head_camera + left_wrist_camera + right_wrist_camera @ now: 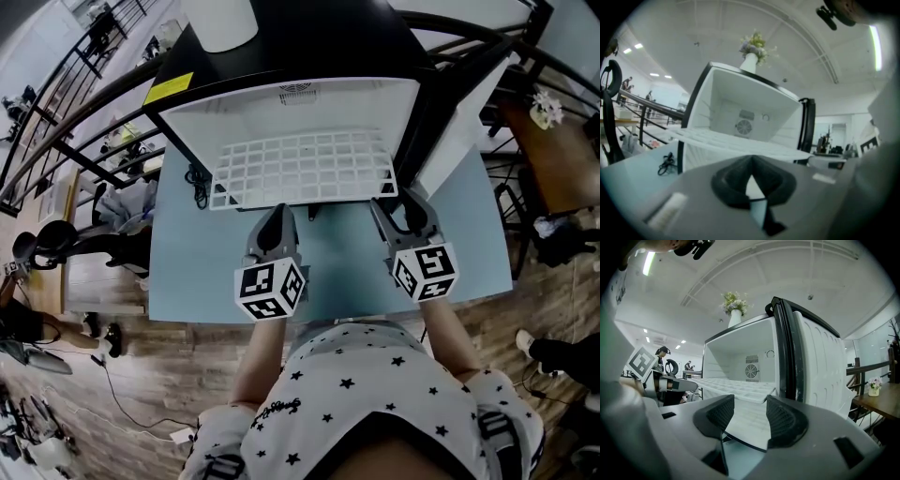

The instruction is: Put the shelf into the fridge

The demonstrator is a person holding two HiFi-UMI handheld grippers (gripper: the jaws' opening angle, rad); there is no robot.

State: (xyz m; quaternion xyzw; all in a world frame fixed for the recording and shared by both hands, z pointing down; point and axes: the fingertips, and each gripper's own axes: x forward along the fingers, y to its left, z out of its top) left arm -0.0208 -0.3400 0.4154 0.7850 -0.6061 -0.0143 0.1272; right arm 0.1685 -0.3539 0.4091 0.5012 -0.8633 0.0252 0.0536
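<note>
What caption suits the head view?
White wire shelf partway into open fridge; left gripper shut near its front edge, right gripper open by its corner.

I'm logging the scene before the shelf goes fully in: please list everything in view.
fridge: one, black outside, white inside, open, on the table
fridge door: one, white, swung open at the right
shelf: one, white wire grid, partly inside the fridge, front sticking out
table: one, pale blue, under the fridge
vase of flowers: one, white, on top of the fridge
cable: one, black, on the table left of the fridge
left gripper: one, grey, jaws shut, at the shelf's front edge
right gripper: one, grey, jaws apart, by the shelf's front right corner
</note>
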